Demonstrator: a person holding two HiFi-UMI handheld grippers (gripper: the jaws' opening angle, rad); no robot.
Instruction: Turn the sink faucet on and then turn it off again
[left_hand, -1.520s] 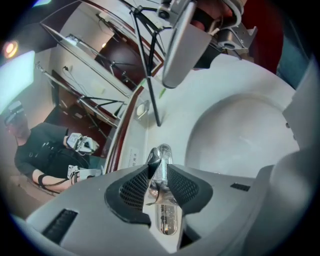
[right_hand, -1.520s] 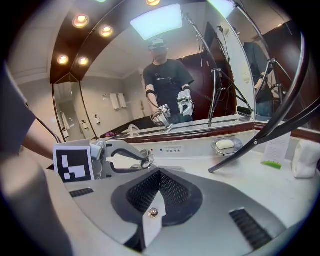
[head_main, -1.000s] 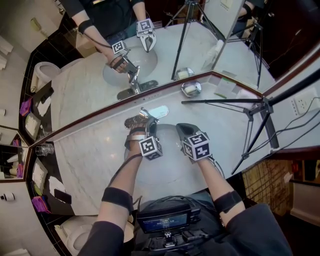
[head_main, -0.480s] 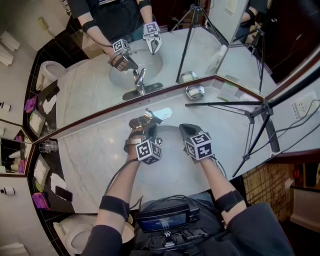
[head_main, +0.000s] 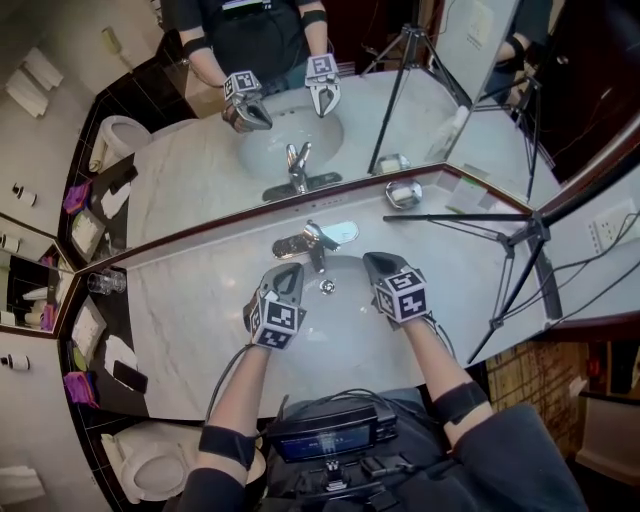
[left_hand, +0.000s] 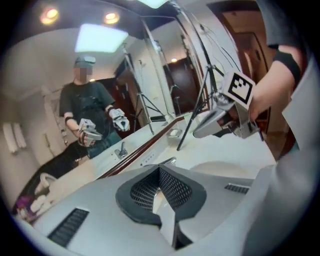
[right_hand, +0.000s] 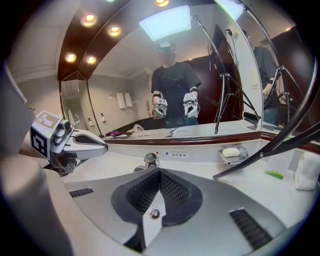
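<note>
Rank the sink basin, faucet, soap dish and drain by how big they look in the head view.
Largest to smallest:
1. sink basin
2. faucet
3. soap dish
4. drain
No two look close enough to tie.

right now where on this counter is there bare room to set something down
Widest bare patch: the counter between the glass and the sink. A smaller one lies right of the sink, before the tripod leg. Crowded over the sink: faucet, left tool, right tool.
</note>
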